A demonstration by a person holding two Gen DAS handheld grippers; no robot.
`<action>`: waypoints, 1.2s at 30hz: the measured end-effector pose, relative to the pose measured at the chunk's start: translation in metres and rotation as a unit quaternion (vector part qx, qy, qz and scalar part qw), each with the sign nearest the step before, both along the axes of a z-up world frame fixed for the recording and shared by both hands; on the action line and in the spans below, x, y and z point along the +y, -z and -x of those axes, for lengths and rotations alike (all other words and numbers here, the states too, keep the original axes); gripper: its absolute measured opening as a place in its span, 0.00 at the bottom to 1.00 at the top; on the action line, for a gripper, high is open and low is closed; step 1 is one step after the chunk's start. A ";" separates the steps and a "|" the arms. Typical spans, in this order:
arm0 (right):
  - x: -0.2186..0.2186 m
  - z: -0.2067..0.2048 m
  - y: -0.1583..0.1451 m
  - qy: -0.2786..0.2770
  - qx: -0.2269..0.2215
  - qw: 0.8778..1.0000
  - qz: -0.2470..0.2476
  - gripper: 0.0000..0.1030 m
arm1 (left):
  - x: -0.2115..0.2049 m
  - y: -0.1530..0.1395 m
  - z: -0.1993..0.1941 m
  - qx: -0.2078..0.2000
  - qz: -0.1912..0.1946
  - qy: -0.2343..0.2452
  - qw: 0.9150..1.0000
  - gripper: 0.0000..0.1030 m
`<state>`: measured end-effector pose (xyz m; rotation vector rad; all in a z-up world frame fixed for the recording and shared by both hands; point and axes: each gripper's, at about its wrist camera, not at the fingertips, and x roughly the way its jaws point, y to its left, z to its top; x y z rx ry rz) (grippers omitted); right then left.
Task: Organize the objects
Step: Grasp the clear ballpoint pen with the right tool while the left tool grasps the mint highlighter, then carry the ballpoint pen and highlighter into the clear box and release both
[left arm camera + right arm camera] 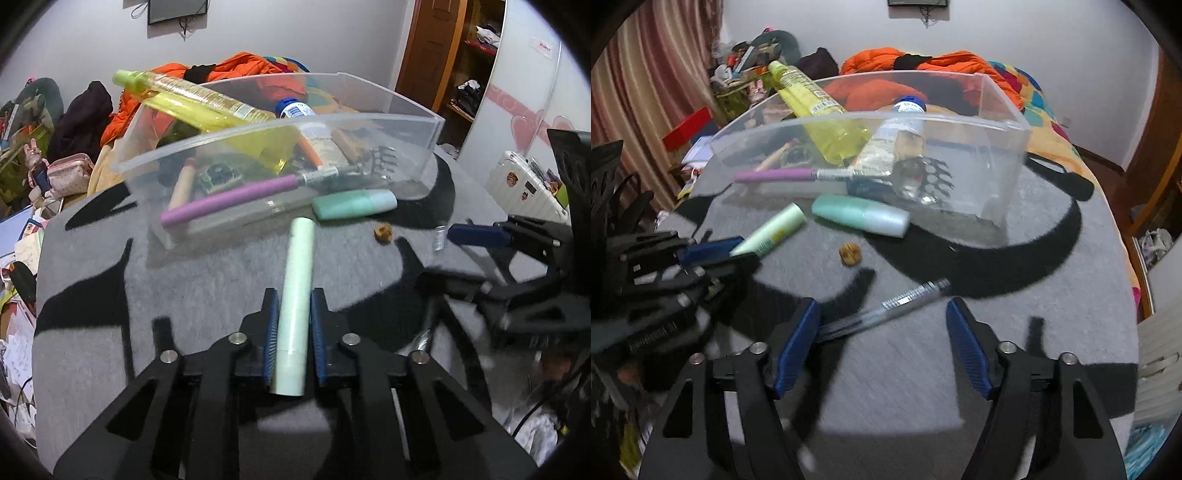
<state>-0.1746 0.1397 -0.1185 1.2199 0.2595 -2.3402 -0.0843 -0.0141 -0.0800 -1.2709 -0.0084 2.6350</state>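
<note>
Left gripper (292,325) is clamped on a pale green cylindrical tube (295,295) whose long axis points straight ahead at the near wall of the clear plastic rectangular bin (280,127), with a mint-teal capped bottle (354,204) lying crosswise against that wall, between tube tip and bin. Right gripper (882,347) hangs with jaws spread wide and empty over a clear-barrelled ballpoint pen (886,310), which lies diagonally on the grey felt mat (1052,295) nearer this side than the bin, its dark end against the left blue pad. Judgement: the tube must clear the bin's near rim; room above the bin is open, though a yellow bottle (192,98) leans over its far-left corner.
</note>
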 end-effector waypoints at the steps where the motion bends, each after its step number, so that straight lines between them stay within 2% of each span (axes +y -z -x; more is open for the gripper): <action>1: 0.006 -0.003 0.000 -0.008 0.001 1.000 -0.006 0.56 | -0.001 0.000 -0.003 -0.001 -0.001 0.000 1.000 0.14; 2: 0.011 -0.004 0.000 -0.013 -0.001 1.000 -0.009 0.54 | -0.003 0.000 -0.007 -0.003 -0.004 -0.001 1.000 0.14; 4: 0.022 -0.006 0.000 -0.021 -0.009 1.000 -0.014 0.40 | -0.004 0.000 -0.015 -0.005 -0.007 0.000 1.000 0.14; 6: 0.031 -0.009 -0.001 -0.026 -0.007 0.999 -0.021 0.33 | -0.004 0.000 -0.023 -0.007 -0.009 0.003 1.000 0.14; 10: 0.045 -0.012 -0.002 -0.016 0.002 0.999 -0.034 0.31 | -0.004 0.000 -0.031 -0.010 -0.008 0.003 1.000 0.14; 16: 0.052 -0.008 -0.003 0.008 -0.020 1.000 -0.013 0.29 | -0.006 0.000 -0.023 -0.020 -0.019 -0.010 1.000 0.14; 19: 0.053 -0.009 -0.006 0.018 -0.039 0.999 0.013 0.29 | -0.002 -0.001 -0.016 -0.015 -0.012 -0.015 1.000 0.14; 23: 0.045 -0.019 -0.002 0.024 -0.025 0.999 0.001 0.30 | 0.005 0.000 -0.013 -0.003 0.003 -0.015 1.000 0.14; 24: 0.043 -0.021 -0.002 0.027 -0.019 0.999 -0.002 0.27 | 0.007 0.000 -0.013 0.000 0.007 -0.015 1.000 0.14; 25: 0.041 -0.021 -0.002 0.025 -0.018 1.000 0.003 0.16 | 0.008 -0.001 -0.013 0.001 0.009 -0.016 1.000 0.14; 28: 0.036 -0.022 -0.002 0.018 -0.009 1.000 0.005 0.09 | 0.008 -0.003 -0.015 0.004 0.000 -0.020 1.000 0.14; 30: 0.035 -0.023 -0.002 0.018 -0.001 1.000 -0.001 0.08 | 0.007 -0.007 -0.018 0.010 -0.002 -0.029 1.000 0.14; 33: 0.042 -0.018 -0.006 0.029 -0.008 0.999 0.024 0.07 | 0.001 -0.018 -0.021 0.024 -0.019 -0.042 0.999 0.14; 36: 0.046 -0.017 -0.018 0.038 0.008 0.999 0.037 0.07 | -0.004 -0.032 -0.025 0.043 -0.032 -0.053 0.997 0.14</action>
